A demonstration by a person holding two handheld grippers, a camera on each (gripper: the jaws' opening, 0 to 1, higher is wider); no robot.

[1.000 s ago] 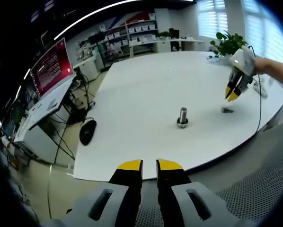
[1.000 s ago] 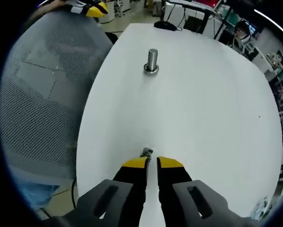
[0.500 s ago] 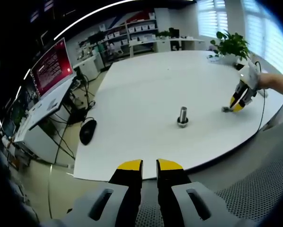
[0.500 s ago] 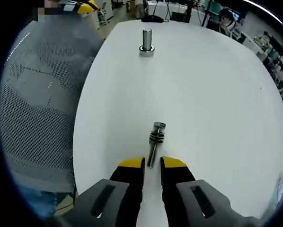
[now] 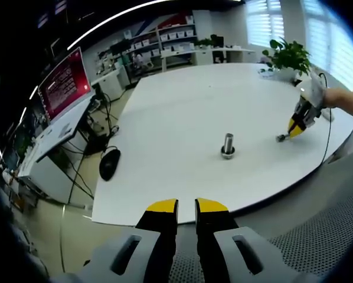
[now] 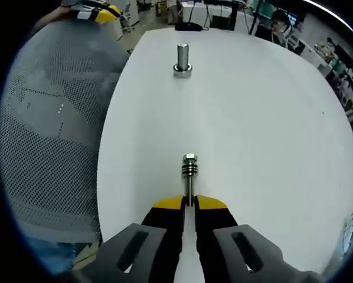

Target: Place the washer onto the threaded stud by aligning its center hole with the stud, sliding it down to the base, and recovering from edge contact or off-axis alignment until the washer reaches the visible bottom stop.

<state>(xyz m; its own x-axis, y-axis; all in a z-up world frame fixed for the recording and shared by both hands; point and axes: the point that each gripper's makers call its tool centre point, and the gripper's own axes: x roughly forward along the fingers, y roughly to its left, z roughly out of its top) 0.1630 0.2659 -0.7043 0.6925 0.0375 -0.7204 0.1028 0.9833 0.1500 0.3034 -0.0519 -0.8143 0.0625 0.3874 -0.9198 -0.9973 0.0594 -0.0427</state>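
A: Where are you in the job?

B: You're at the pick-up. Your right gripper [image 6: 189, 202] has its yellow tips pinched on the thin shaft of a small rod [image 6: 189, 177] lying on the white table [image 6: 271, 118]. The rod carries a hex head and a stack of rings near its far end [image 6: 189, 169]; one of those looks like the washer, though you can't tell which at this size.

A: And the stud?

B: The threaded stud [image 6: 182, 58] stands upright on its base, well apart from the rod, further along the table. In the left gripper view it sits mid-table [image 5: 228, 145], with your right gripper [image 5: 293, 131] low at the table off to the right.

A: What about my other hand?

B: Your left gripper [image 5: 186, 205] hangs off the table's near edge, jaws nearly together with a narrow gap, gripping nothing.

A: Next move?

B: By my reading, lift the rod clear, carry it over the stud, and square the washer's hole with the stud's axis before lowering. A tilted approach would likely catch the washer's edge on the stud's top.
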